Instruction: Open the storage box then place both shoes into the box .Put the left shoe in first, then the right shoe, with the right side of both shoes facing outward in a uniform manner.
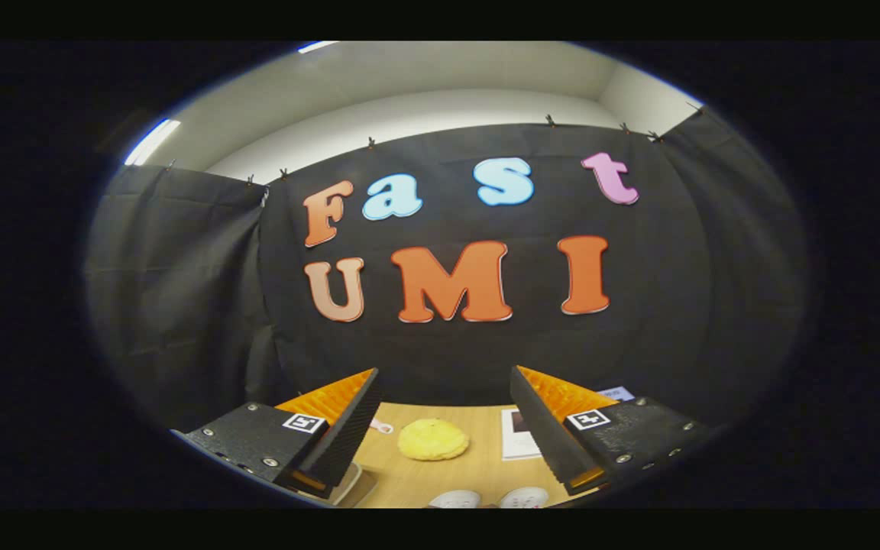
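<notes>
The gripper (444, 420) hangs above a smooth wooden table (478, 477), its two wedge-shaped fingers (348, 428) spread wide apart with nothing between them; their inner faces look ribbed. On the table, between the fingers and just ahead of them, lies a round, fluffy yellow pad (432, 440). Right of the pad a flat paper sheet (518, 435) lies partly behind the right finger. Nearer than the pad, two rounded white toe caps of the shoes (490, 499) sit side by side. Behind the pad hangs the creased black cloth wall (180, 290)
</notes>
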Motion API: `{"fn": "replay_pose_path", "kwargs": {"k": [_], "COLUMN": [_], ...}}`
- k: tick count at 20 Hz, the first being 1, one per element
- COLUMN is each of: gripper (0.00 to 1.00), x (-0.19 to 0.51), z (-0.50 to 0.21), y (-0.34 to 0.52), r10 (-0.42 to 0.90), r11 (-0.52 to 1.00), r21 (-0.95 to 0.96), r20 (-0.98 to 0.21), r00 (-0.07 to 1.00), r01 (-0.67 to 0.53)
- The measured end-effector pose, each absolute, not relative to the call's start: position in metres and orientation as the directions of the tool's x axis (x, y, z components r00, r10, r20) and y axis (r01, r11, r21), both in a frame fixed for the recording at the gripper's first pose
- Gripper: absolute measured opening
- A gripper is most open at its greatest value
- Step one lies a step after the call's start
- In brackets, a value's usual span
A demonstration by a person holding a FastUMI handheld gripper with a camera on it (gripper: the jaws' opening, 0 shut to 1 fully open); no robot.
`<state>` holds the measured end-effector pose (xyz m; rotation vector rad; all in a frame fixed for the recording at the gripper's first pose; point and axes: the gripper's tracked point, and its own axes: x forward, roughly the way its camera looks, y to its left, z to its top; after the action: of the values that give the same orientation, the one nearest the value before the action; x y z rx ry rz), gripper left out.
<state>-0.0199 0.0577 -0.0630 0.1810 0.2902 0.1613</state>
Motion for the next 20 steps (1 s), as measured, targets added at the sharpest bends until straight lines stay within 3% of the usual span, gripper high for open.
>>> {"fn": "replay_pose_path", "kwargs": {"k": [4,9,20], "gripper": [0.99,0.98,0.97], "x": [-0.038,-0.072,-0.152], "z": [-0.119,-0.186,-0.301], "y": [0.102,0.162,0.236], "r10": [0.323,0.485,0.685], "r11": [0.921,0.844,0.700], "r21": [0.346,0.509,0.714], "r20": [-0.427,-0.590,-0.678], "r00": [0.844,0.645,0.266], "r01": [-0.177,-0.170,0.020]}}
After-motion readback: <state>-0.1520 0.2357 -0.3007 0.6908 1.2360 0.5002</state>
